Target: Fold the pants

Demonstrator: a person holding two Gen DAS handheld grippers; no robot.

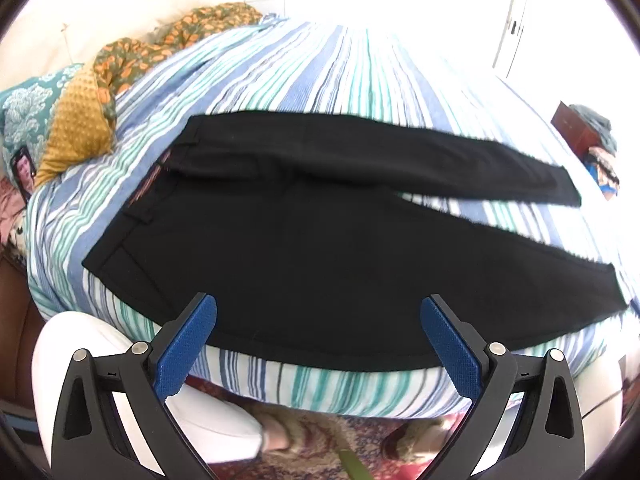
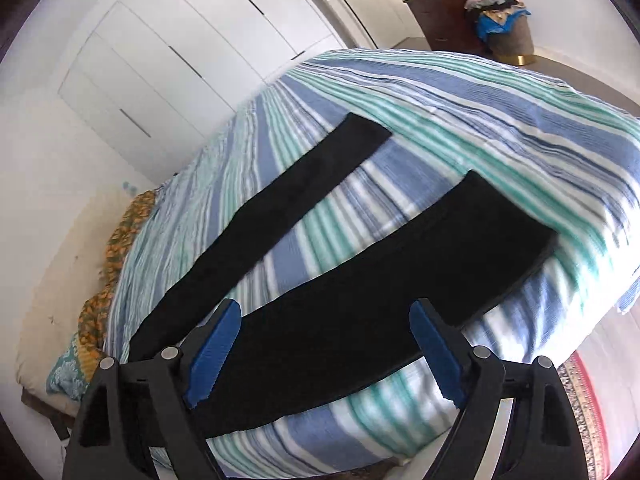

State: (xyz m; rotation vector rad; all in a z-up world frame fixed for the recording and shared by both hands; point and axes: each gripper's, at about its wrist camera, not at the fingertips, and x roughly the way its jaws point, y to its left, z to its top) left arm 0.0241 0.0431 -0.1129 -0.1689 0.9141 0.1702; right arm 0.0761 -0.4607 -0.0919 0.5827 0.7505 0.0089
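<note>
A: Where are the pants?

B: Black pants lie flat on a bed with a striped blue, teal and white cover. They run along the bed's near edge, waist toward the pillows at the head, the two legs spread apart in a narrow V toward the foot.

A: Why laid out like that?

B: Likely so one leg can be folded over the other; no fold looks made yet.

A: And the claws?

B: The left claw hovers above the near edge by the hip and thigh, tilted down, its blue pads wide apart and holding nothing. The right claw hovers over the near leg lower down, looking toward the cuffs, also spread wide and empty. Neither touches the cloth.

A: Anything else?

B: White wardrobe doors beyond the bed, and a laundry basket near its foot.
</note>
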